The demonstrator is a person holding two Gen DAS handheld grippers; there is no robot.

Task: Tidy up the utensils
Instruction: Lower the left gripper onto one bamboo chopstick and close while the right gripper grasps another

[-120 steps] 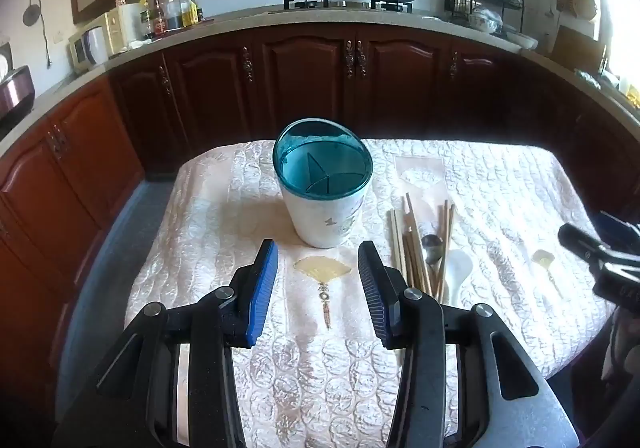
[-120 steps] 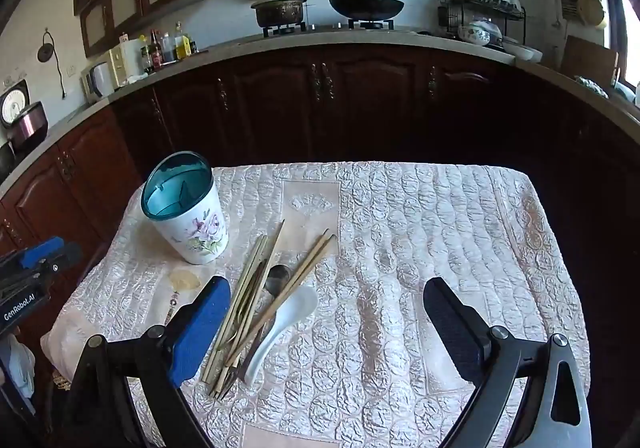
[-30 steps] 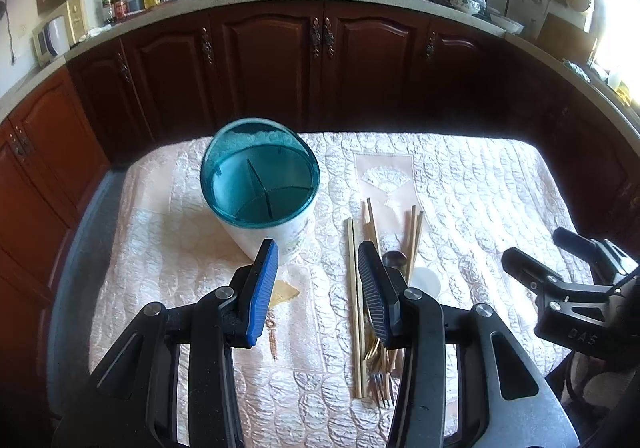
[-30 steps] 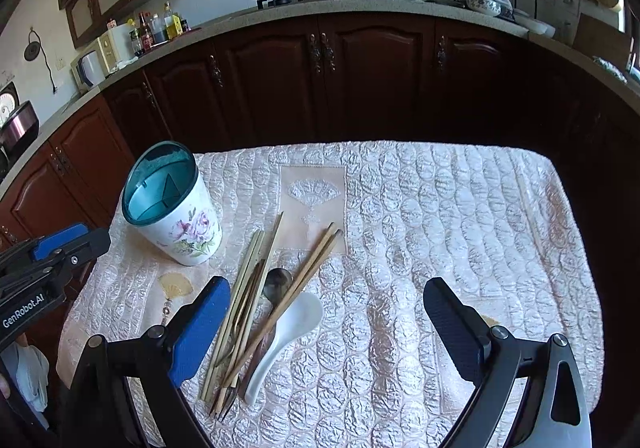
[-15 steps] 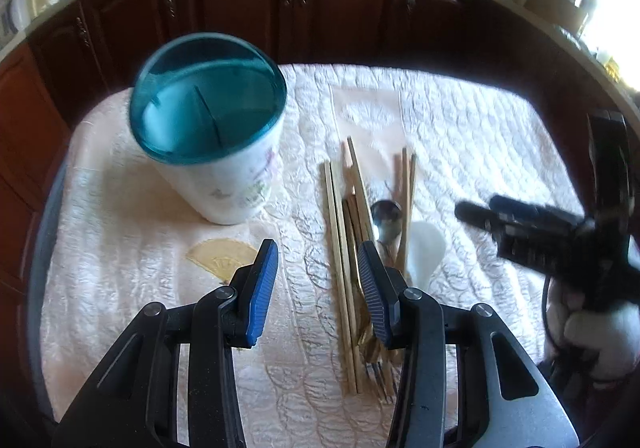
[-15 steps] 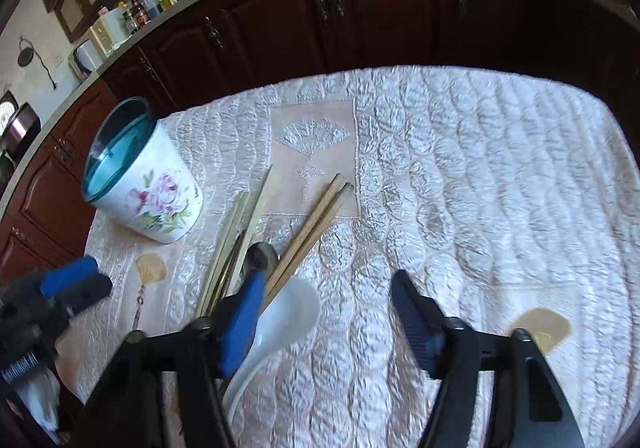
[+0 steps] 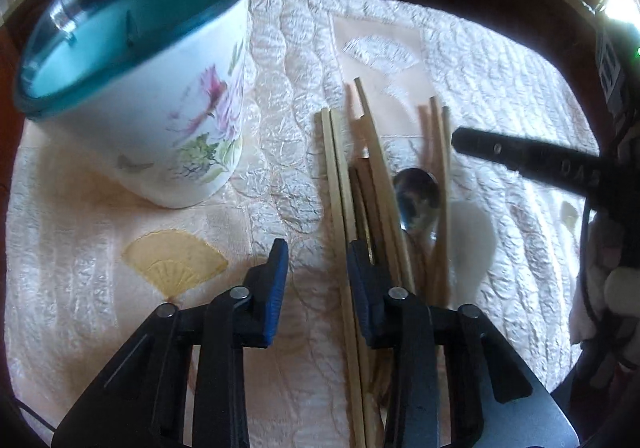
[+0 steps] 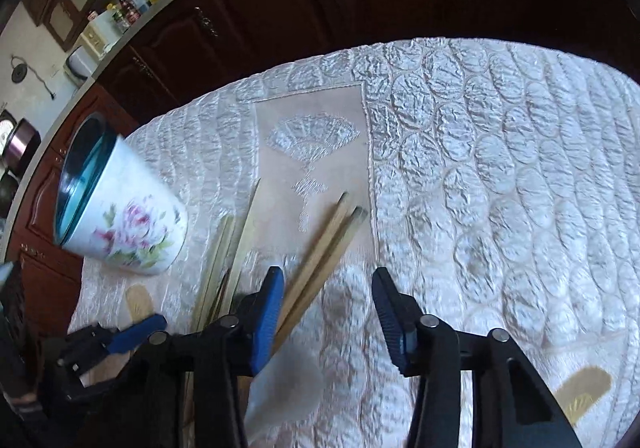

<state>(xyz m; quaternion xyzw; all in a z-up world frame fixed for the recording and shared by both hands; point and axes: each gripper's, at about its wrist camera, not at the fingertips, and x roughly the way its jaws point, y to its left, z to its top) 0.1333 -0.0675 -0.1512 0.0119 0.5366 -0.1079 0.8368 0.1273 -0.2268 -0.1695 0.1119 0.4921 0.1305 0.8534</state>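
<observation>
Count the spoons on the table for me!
2. A shiny metal spoon lies among the chopsticks, and a white spoon lies beside it, on the side away from the cup. Another could be hiding under the sticks.

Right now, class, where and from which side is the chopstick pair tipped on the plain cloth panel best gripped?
Take the chopstick pair mid-shaft, from straight above, pinching across both sticks: they lie flat, side by side, upper halves bare on the cloth.
</observation>
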